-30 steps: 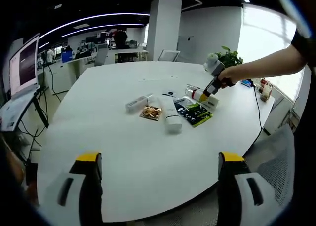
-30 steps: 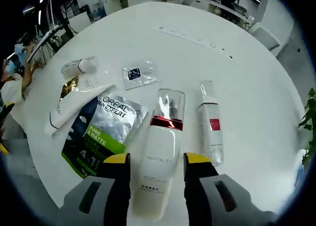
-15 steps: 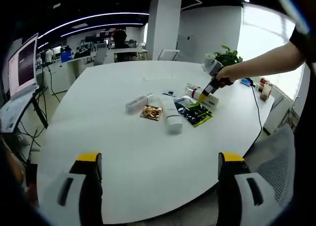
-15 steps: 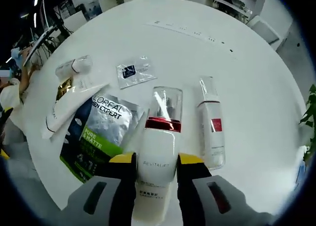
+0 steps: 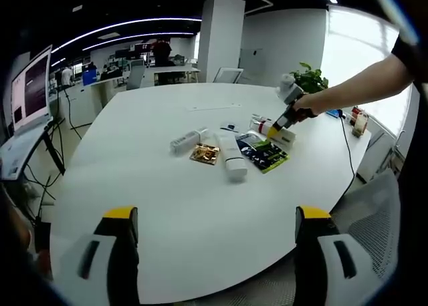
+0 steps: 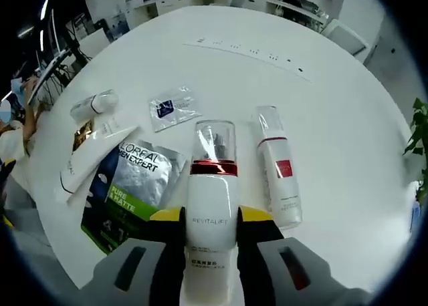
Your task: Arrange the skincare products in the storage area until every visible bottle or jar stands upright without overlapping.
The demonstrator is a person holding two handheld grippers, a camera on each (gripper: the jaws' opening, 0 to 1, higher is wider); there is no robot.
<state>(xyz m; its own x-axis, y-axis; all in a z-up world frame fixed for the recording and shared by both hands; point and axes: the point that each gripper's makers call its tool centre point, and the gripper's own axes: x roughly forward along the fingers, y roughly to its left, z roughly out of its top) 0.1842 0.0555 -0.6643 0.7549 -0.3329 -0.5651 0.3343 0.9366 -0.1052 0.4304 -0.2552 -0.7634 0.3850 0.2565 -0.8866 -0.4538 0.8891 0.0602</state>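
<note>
Lying flat on the white round table point(image 6: 348, 99), a white Revitalift bottle point(image 6: 212, 186) with a red band and clear cap sits between my right gripper's point(image 6: 212, 216) jaws, which press both its sides. A slimmer white bottle point(image 6: 277, 176) with a red label lies just to its right. Left of it lie a green and silver sachet point(image 6: 130, 182), a white tube point(image 6: 93, 156), a small silver sachet point(image 6: 167, 107) and a small clear bottle point(image 6: 93, 104). My left gripper point(image 5: 217, 212) hangs open above the near table edge, far from the products point(image 5: 231, 152). The right gripper point(image 5: 277, 124) also appears there.
A gold sachet point(image 5: 204, 153) lies beside the tube. A person's arm point(image 5: 361, 85) reaches in from the right. A plant point(image 5: 311, 75) and small items stand at the far right edge. A laptop point(image 5: 30, 85) is at the left, a mesh chair point(image 5: 374, 212) at the near right.
My right gripper's jaws have narrowed from loosely flanking the Revitalift bottle to pressing its sides. The left gripper has held still.
</note>
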